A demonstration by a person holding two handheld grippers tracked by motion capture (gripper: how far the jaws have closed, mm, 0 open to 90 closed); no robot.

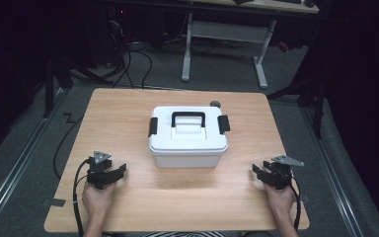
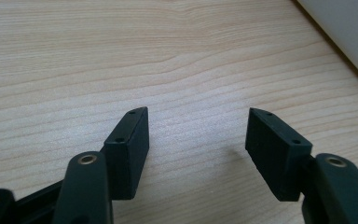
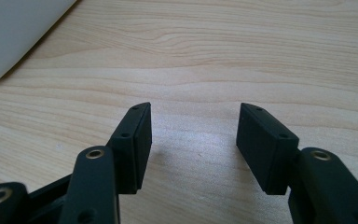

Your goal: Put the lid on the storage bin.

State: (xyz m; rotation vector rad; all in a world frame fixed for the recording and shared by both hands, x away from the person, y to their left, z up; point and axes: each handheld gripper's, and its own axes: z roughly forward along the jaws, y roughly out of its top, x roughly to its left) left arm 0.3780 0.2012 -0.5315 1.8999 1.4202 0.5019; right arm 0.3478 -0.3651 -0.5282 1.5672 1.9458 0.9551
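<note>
A white lidded box (image 1: 188,137) with a black handle (image 1: 188,117) and a black clasp on each side stands shut in the middle of the wooden table (image 1: 128,113). My left gripper (image 1: 121,170) rests on the table to the box's left front, held by a hand, its jaws open over bare wood (image 2: 198,135). My right gripper (image 1: 256,171) lies at the box's right front, also open, nothing between its pads (image 3: 193,133). A corner of the box shows at the upper right of the left gripper view (image 2: 349,32) and upper left of the right gripper view (image 3: 14,32).
A small dark round object (image 1: 215,104) lies on the table just behind the box. Beyond the table stands a white desk frame (image 1: 224,44) on a grey floor, with cables (image 1: 128,64) at the left.
</note>
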